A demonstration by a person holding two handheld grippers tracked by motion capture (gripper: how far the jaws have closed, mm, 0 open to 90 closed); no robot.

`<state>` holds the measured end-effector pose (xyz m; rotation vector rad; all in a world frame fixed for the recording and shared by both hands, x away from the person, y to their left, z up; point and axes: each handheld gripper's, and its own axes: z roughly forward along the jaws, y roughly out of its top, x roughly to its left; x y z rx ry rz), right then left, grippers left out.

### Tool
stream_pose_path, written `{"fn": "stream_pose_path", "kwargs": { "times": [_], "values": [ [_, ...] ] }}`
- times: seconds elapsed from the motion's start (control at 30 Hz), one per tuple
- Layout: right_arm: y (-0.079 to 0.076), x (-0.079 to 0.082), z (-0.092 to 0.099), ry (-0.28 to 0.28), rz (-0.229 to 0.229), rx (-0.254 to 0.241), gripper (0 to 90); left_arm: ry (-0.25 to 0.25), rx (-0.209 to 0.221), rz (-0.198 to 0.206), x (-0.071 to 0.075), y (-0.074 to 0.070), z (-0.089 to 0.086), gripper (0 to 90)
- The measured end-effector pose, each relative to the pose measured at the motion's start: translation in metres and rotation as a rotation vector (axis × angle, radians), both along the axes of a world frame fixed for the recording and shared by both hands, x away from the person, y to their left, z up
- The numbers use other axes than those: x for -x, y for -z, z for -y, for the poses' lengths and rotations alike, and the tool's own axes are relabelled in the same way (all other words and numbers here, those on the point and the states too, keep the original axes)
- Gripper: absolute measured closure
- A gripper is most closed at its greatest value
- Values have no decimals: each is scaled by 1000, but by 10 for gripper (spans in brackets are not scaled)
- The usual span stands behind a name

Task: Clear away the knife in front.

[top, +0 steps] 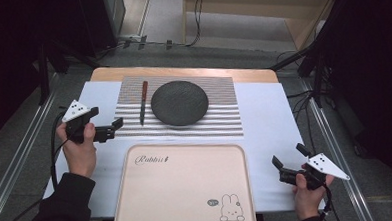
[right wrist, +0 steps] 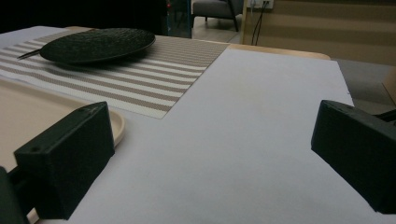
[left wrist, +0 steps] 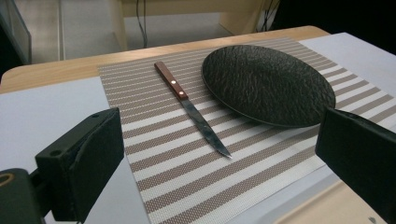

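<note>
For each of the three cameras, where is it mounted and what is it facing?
High view: above the person's side, looking forward and down on the table; both forearms, left gripper and right gripper show.
Left gripper view: rides the left gripper, faces the knife and black plate on the striped placemat; its open jaws show.
Right gripper view: low, facing across white paper; open jaws show.
Shared: all three show the plate.

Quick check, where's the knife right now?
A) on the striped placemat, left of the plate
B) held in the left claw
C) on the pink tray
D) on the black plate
A: the knife lies flat on the striped placemat just left of the black plate, apart from it, with the left claw open and empty nearby.
</note>
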<state>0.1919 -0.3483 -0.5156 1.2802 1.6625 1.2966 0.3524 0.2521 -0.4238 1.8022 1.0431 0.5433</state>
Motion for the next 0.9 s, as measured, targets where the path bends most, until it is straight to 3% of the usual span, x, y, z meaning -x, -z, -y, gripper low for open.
{"fn": "stream_pose_path", "kwargs": {
  "times": [0.4, 0.63, 0.77, 0.9],
  "values": [
    [0, -1, 0, -7, 1, 2, 0, -6, -1, -78, -34, 7, 4, 8],
    [0, 0, 0, -2, 1, 2, 0, -15, -30, -115, -56, 9, 11, 12],
    [0, 0, 0, -3, 1, -2, 0, -15, -14, -154, -68, 15, 16, 32],
    [0, 0, 1, -4, 3, -2, 0, -16, -30, -183, -80, 22, 22, 32]
  ]
}}
